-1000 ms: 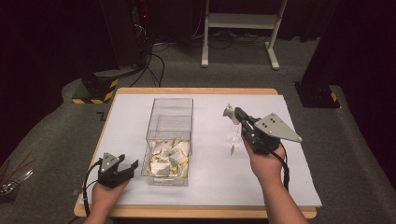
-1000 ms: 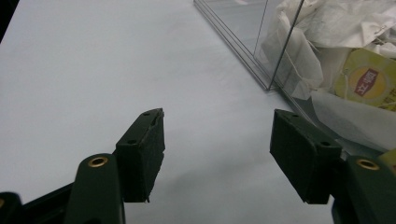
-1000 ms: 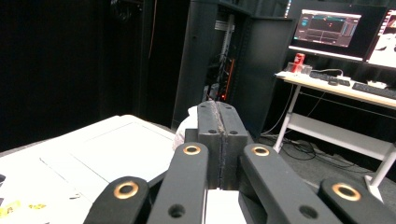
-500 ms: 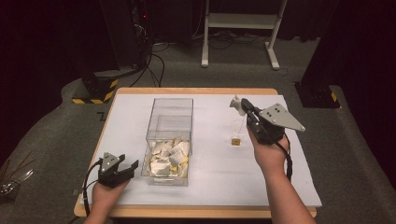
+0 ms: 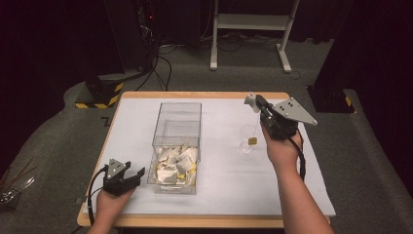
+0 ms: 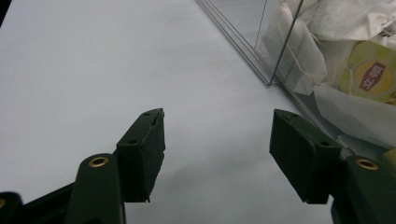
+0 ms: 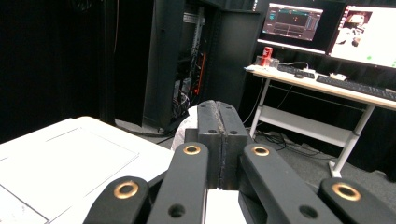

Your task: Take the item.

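Observation:
A clear plastic box (image 5: 177, 116) stands on the white table top (image 5: 229, 185), its near end piled with several white tea bags (image 5: 175, 163), some with yellow tags (image 6: 371, 74). My right gripper (image 5: 256, 101) is raised over the table's right half, shut on a white tea bag (image 5: 249, 101). Its string hangs down to a small yellow tag (image 5: 252, 141). The right gripper view shows the jaws pressed together (image 7: 218, 116) with white paper (image 7: 183, 133) behind them. My left gripper (image 5: 132, 170) rests open on the table, left of the box's near corner, with bare table between its pads (image 6: 144, 154).
Dark equipment racks, cables and a white stand (image 5: 248, 29) lie beyond the table's far edge. A desk with monitors (image 7: 322, 28) appears in the right gripper view. Bare white table surface lies right of the box.
My right gripper has moved toward the far right of the table with the tea bag, and the dangling tag has swung along with it. The left gripper has stayed still.

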